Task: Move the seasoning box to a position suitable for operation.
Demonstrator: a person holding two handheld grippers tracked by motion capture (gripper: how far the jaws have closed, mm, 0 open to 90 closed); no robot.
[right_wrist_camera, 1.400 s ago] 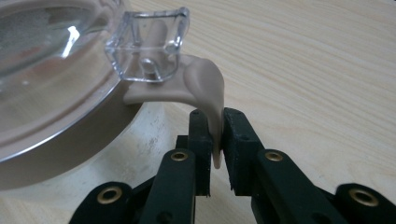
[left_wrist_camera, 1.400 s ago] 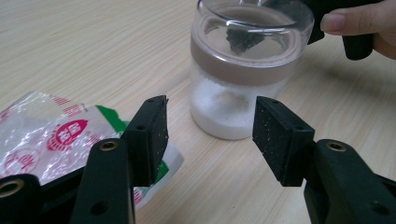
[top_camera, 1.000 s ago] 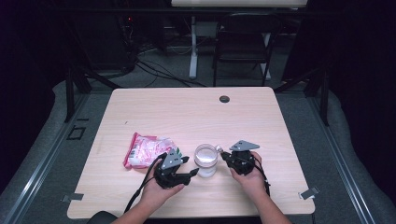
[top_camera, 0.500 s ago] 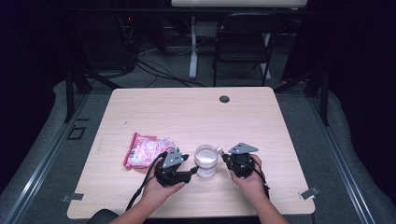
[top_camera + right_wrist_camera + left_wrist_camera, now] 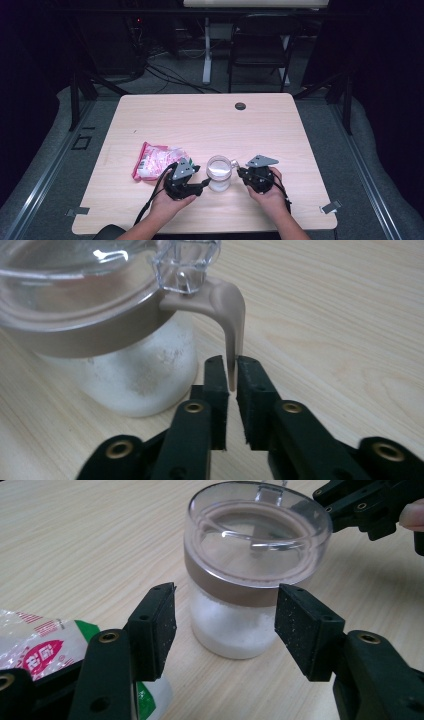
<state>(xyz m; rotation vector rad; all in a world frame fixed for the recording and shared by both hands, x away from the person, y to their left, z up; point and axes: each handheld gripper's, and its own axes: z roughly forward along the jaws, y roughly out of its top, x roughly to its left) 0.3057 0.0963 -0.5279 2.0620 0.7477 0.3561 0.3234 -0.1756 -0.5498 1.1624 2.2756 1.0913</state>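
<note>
Jar (image 5: 219, 172) w/ clear lid and tan band, one, upright on desk (image 5: 210, 120) btwn both tools; white powder fills lower part. Left tool (image 5: 225, 625) released, jaws astride jar, not touching. Right tool (image 5: 230, 375) has just been opening, tan latch (image 5: 232, 315) tip in gap. One snack packet (image 5: 157, 160) just left.

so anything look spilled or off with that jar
Nothing stands out. The jar stands upright on the table, lid shut, white grains inside, none spilled. The right gripper has its jaws around the brown tab; the pink packet lies flat.
</note>
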